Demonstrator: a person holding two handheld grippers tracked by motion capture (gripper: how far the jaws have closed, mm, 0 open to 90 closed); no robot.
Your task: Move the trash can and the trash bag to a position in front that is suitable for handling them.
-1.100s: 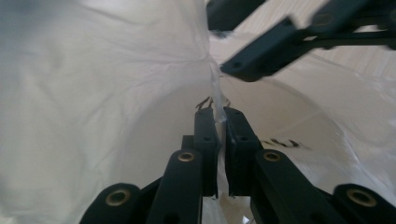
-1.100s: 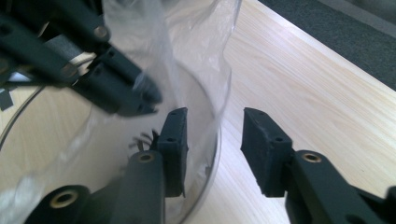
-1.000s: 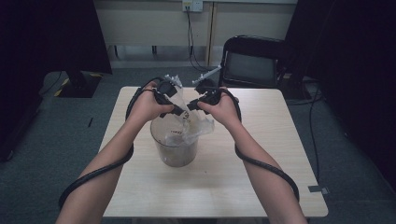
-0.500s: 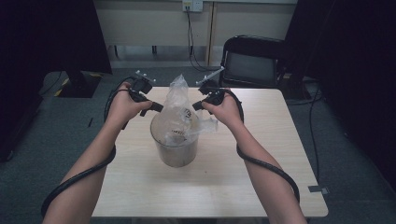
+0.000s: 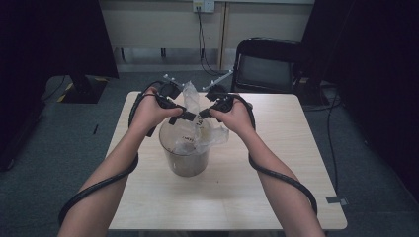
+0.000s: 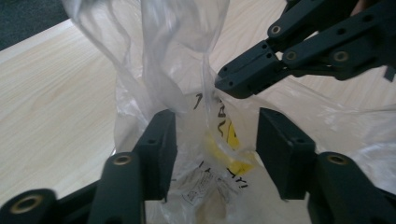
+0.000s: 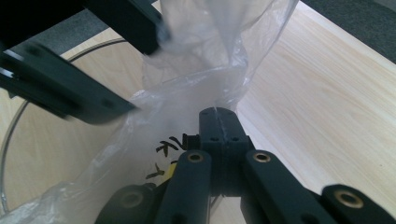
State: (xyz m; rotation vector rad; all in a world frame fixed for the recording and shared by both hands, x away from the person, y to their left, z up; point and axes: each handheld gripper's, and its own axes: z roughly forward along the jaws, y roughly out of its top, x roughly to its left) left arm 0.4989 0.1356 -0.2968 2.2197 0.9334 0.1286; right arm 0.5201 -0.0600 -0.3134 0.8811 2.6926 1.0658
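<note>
A pale wood-grain table (image 5: 276,197) stands on grey carpet; a black chair (image 5: 267,66) sits at twelve o'clock beyond it. At the table's centre is a clear round container (image 5: 185,158), with a crinkly transparent plastic bag (image 5: 195,126) rising from its mouth. The right gripper (image 7: 218,122), at two o'clock of the container, has its jaws pinched together on the bag's film. The left gripper (image 6: 212,140), at ten o'clock, has just been opening; its jaws stand apart with the bag between them. The left gripper view reveals black printing and a yellow patch (image 6: 224,144) inside the bag.
</note>
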